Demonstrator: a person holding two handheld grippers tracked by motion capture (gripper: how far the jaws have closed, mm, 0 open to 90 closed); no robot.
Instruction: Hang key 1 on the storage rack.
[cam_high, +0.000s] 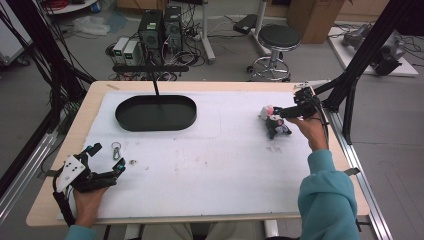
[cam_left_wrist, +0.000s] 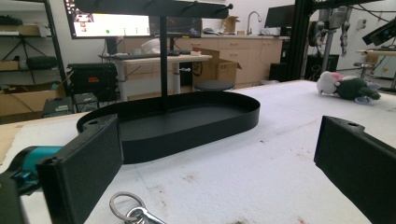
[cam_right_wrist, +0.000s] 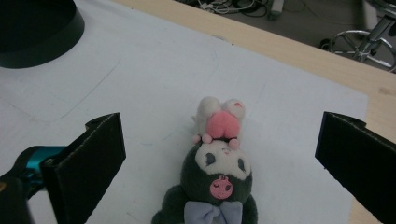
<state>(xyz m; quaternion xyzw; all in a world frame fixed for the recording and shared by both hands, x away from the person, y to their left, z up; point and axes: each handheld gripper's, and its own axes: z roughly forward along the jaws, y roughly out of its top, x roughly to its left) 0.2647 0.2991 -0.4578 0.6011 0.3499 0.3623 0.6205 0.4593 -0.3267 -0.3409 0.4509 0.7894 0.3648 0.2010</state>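
A dark grey plush toy (cam_high: 275, 125) with a white face, pink ears and a lilac bow lies on the white mat at the right. My right gripper (cam_high: 281, 115) hovers just over it, open. In the right gripper view the plush toy (cam_right_wrist: 219, 172) lies between the wide-apart jaws of that gripper (cam_right_wrist: 219, 128), not touched by them. My left gripper (cam_high: 108, 159) rests open near the front left corner. A metal keyring (cam_high: 116, 149) lies right by its tips. From the left gripper (cam_left_wrist: 217, 135), the keyring (cam_left_wrist: 133, 212) shows low between its jaws.
A black oval tray (cam_high: 125, 117) with an upright post and crossbar (cam_high: 150, 68) stands at the back left; it is also seen ahead as the tray (cam_left_wrist: 196, 128) and at a corner as the tray (cam_right_wrist: 42, 42). A tiny object (cam_high: 133, 162) lies near the keyring. A black frame strut (cam_high: 350, 95) rises at the right edge.
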